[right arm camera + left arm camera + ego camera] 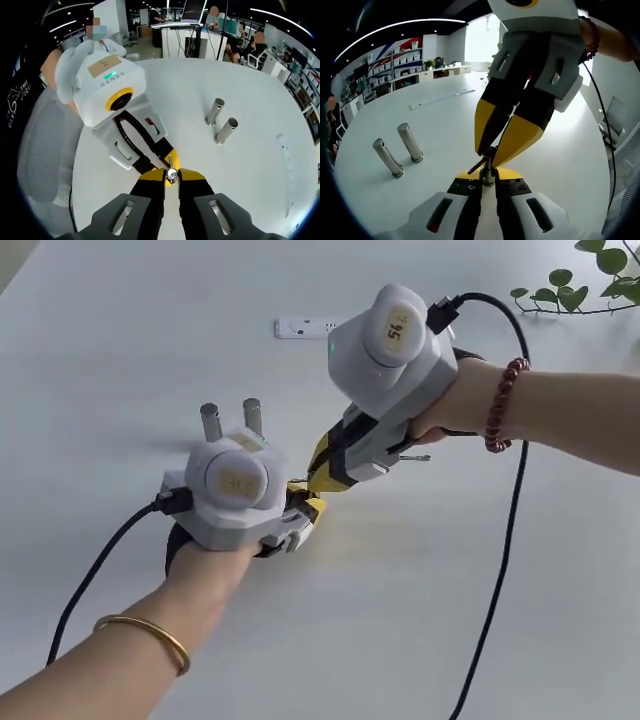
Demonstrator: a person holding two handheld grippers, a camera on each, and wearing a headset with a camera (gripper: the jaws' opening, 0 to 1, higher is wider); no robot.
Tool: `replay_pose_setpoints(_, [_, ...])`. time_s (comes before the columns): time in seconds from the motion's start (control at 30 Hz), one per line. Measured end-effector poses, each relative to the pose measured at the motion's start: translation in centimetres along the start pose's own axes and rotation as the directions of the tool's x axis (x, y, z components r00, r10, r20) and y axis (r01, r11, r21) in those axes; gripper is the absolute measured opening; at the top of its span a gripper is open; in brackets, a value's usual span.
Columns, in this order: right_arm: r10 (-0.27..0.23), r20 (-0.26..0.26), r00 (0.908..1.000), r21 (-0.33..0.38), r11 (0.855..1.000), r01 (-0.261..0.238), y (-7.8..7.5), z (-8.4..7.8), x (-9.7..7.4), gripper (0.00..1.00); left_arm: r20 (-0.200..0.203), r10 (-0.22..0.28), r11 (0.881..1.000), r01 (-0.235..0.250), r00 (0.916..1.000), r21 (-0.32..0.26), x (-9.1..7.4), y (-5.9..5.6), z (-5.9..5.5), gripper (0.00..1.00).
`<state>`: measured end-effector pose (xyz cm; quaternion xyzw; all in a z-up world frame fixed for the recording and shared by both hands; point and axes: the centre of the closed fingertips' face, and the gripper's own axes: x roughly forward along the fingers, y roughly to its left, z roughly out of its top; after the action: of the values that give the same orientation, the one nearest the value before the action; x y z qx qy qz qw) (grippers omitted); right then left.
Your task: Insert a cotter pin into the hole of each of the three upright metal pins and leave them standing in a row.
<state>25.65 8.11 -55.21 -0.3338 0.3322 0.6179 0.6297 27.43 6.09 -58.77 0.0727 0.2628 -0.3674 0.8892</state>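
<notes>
Well, the white table carries everything, and I place the rest from the held pin near its middle. My left gripper is the big grey body on the near-left side of that pin, and its jaws are closed tight on the pin's shaft. My right gripper comes down at the pin from the far-right side, its yellow jaws slanting in until their tips sit right over the pin's top. Those jaws are pinched together on the cotter. In the left gripper view its dark end pokes out sideways, touching or just beside the pin's head. I cannot tell whether the cotter is in the hole, since the tips cover the spot. I also cannot tell how upright the held pin stands.

Black cables run off both grippers, one trailing toward me on the pin's right and one on its left. A plant hangs in well beyond the pin, to its far right. A white strip lies flat well beyond the pin. Two free pins stand upright near each other, a little beyond the held pin and to its left, apart from both grippers.
</notes>
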Motion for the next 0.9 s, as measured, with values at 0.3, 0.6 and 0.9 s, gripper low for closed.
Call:
replay_pose_setpoints(0.3, [-0.008, -0.003, 1.0, -0.021, 1.0, 0.008, -0.5, 1.1, 0.6, 0.04, -0.014, 0.035, 0.999, -0.035, 0.9993, 0.002, -1.3, 1.6, -0.5, 0.13])
replay_pose_setpoints(0.6, [-0.012, 0.006, 0.9999, -0.012, 1.0, 0.012, -1.5, 3.0, 1.6, 0.04, -0.009, 0.079, 0.997, -0.079, 0.9969, -0.018, -3.7, 3.6, -0.9, 0.26])
replay_pose_setpoints(0.9, [-0.004, 0.001, 1.0, -0.035, 0.999, 0.004, -2.1, 4.5, 2.8, 0.04, -0.007, 0.115, 0.993, -0.115, 0.9934, -0.016, -5.7, 4.4, -1.2, 0.37])
